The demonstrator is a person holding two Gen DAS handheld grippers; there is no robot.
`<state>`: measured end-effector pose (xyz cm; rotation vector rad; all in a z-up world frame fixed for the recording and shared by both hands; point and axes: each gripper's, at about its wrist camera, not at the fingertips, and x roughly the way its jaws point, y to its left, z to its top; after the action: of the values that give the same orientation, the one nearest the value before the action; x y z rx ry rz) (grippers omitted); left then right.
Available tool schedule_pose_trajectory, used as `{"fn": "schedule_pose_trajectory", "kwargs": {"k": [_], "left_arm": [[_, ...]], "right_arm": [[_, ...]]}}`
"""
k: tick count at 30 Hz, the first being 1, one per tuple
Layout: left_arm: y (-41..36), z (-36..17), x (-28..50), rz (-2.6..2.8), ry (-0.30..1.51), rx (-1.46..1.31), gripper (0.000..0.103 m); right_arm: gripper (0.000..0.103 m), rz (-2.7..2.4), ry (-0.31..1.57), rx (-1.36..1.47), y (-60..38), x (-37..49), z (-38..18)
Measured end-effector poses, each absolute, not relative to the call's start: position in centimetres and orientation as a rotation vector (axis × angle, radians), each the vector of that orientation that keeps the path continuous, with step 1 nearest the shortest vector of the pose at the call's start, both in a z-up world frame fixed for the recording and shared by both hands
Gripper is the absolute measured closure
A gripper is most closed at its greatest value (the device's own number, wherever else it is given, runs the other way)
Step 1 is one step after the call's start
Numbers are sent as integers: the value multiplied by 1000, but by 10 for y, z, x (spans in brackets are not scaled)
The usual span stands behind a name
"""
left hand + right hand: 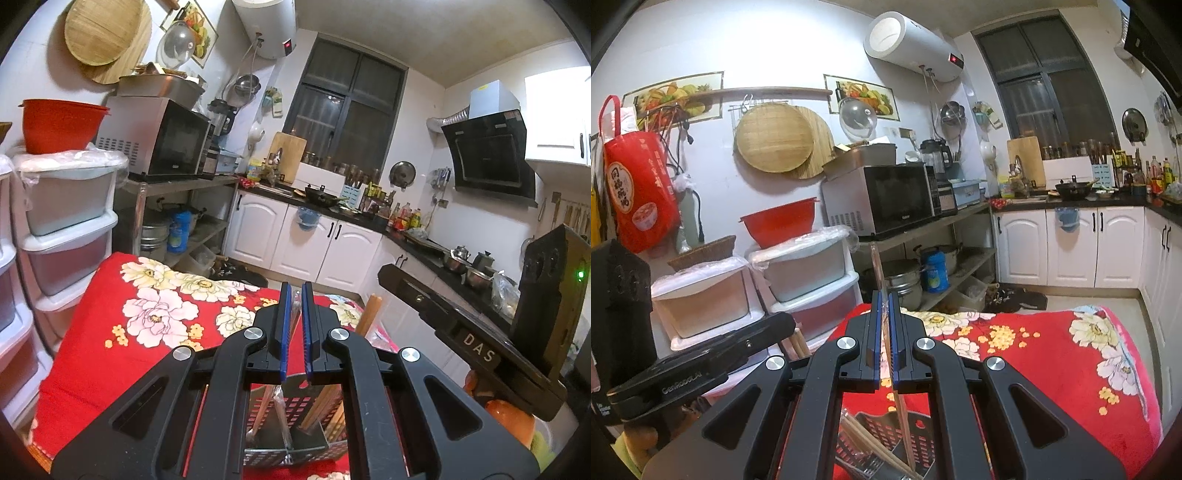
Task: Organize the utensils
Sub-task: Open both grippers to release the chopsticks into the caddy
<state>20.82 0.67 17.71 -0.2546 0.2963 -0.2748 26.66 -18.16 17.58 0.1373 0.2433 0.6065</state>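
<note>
A grey perforated utensil holder (295, 404) (921, 435) stands on the red floral tablecloth (110, 332), right under both grippers. Wooden chopsticks (369, 314) lean in one of its compartments. My left gripper (295, 295) is shut on a thin plastic-wrapped utensil (295, 314), which runs down into the holder. My right gripper (884, 299) is shut on a slim clear-wrapped stick (877, 266); its lower end reaches into the holder. The two grippers hang side by side, the right gripper (388, 273) to the right of the left one.
Stacked plastic drawers (798, 280) with a red bowl (779, 221) on top stand beside the table. Behind them are a metal shelf with a microwave (882, 199) and white cabinets (1071, 247) under a crowded counter. Open floor (1071, 299) lies beyond the table's far edge.
</note>
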Motion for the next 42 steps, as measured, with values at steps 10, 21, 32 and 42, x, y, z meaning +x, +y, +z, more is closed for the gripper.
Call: {"fn": "schedule_pose_trajectory", "kwargs": {"k": [10,21,32,42], "left_arm": [[5,144,220,-295,353,-283,101],[11,122,220,-285,384,-312,101],[18,110,217,-232,404,-300,101],[23,105,214,-195,408,-286,101]], "right_arm": [[99,595,276,153,-183,277,152],[99,576,268,167,-184,277,133],[99,536,294,192,-201,273,115],[99,517,321,205,-215,266,105]]}}
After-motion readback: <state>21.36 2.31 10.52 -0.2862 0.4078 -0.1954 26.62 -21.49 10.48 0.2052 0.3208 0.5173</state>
